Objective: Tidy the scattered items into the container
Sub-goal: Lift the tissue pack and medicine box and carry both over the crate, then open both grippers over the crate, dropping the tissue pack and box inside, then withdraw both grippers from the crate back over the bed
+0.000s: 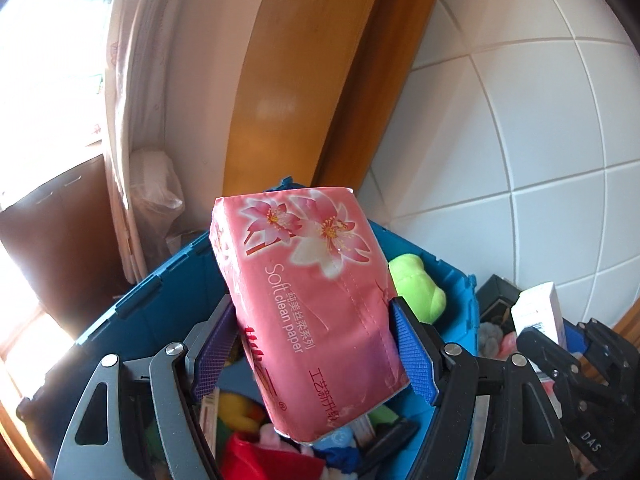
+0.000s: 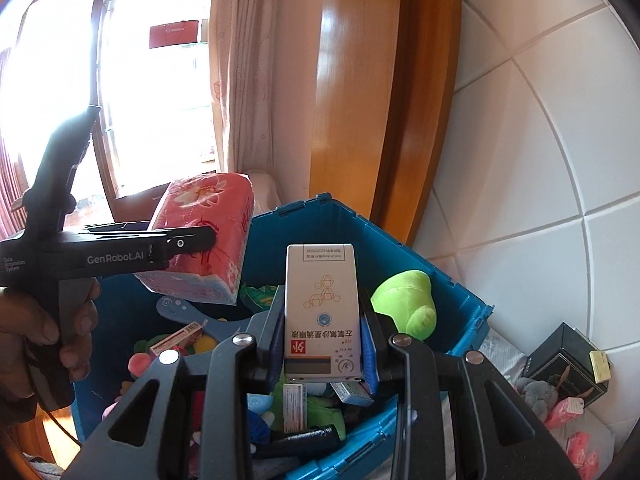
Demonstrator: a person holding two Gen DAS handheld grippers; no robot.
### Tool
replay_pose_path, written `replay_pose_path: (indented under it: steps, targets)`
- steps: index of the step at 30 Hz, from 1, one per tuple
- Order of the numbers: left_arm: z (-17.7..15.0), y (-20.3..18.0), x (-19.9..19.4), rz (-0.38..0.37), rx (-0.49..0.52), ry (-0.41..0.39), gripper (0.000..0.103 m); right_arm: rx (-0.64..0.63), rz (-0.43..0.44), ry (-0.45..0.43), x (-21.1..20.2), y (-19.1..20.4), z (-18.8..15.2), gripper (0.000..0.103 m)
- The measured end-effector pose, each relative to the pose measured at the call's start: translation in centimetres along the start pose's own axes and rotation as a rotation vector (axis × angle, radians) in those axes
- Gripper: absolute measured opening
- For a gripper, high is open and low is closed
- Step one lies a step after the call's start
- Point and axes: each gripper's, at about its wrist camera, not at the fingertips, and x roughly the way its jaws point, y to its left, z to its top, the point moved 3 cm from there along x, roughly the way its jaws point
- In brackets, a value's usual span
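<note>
Pink tissue pack (image 1: 316, 300) pinched between the blue pads of the left gripper (image 1: 320, 344), held above the open blue crate (image 1: 160, 292) — white medicine box (image 2: 322, 312) clamped upright in the right gripper (image 2: 324, 344), also over the crate. Inside: green plush (image 2: 408, 304), small boxes, toys. Beside the crate — black box (image 2: 568, 360) on white tiled floor (image 2: 560, 160).
</note>
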Motion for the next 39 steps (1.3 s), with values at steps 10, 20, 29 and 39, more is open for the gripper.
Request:
replay_pose_path:
  steps: [10,20,29,39]
  targets:
    - [-0.1,2.1,0.2,-0.005,-0.052,0.0,0.076,-0.02,0.005,0.028,1.7,1.6,0.9,0.03]
    - [-0.2,1.8,0.1,-0.005,-0.037,0.006,0.103,0.044,-0.023,0.036,1.5,-0.6,-0.1,0.103]
    - [-1.7,-0.3,0.3,0.008,-0.009,0.01,0.103,0.153,-0.061,0.025,-2.1,-3.0,-3.5,0.103]
    - [-5.1,-9.9,-2.6,-0.043,0.121,0.0,0.103,0.239,-0.167,0.007,-10.4,-7.1,-9.3,0.103]
